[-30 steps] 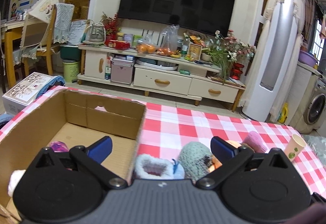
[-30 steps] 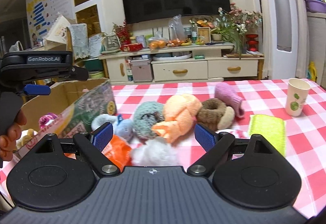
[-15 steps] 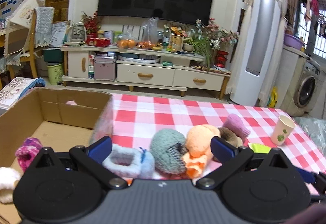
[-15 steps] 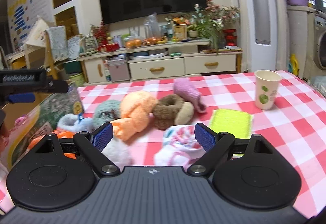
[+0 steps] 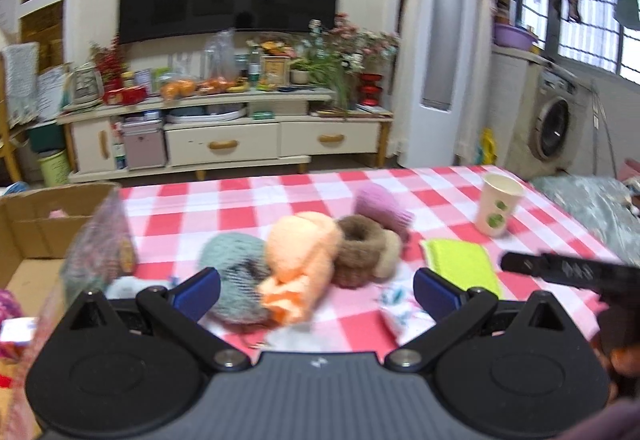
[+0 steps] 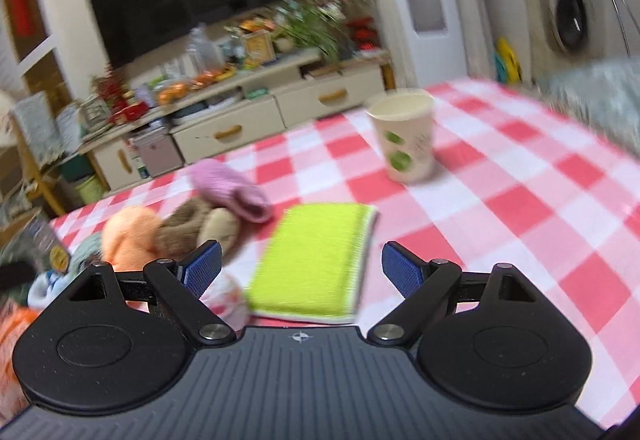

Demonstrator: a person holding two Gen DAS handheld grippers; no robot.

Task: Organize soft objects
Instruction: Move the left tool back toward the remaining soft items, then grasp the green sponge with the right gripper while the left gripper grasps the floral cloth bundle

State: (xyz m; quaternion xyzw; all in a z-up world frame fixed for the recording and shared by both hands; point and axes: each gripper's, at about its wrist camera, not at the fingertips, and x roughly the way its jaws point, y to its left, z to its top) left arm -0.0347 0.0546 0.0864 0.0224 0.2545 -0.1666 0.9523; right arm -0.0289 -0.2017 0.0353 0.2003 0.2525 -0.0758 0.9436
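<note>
Right gripper (image 6: 301,269) jaws spread wide, nothing between them; it's over the yellow-green cleaning cloth (image 6: 312,260), which lies flat on the red-and-white checked tablecloth (image 6: 520,208). Paper cup (image 6: 404,136) stands upright beyond the cloth, apart from it. Left of the cloth: pink knitted item (image 6: 232,192), brown fuzzy ring (image 6: 188,224) with a beige piece touching it, orange plush item (image 6: 130,236), all bunched together. Both views are motion-blurred.

Left gripper (image 5: 316,290) also wide open and empty, above the near table edge. Relative to the cloth (image 5: 460,264) in this view: brown ring (image 5: 358,252) and orange plush (image 5: 300,260) to its left, grey-green knitted item (image 5: 236,268) further left, pink knit (image 5: 380,206) behind the ring. Cardboard box (image 5: 40,228) at the far left edge, open, with a purple-pink soft item (image 5: 8,304) inside. Right gripper's body (image 5: 568,272) pokes in just right of the cloth.
</note>
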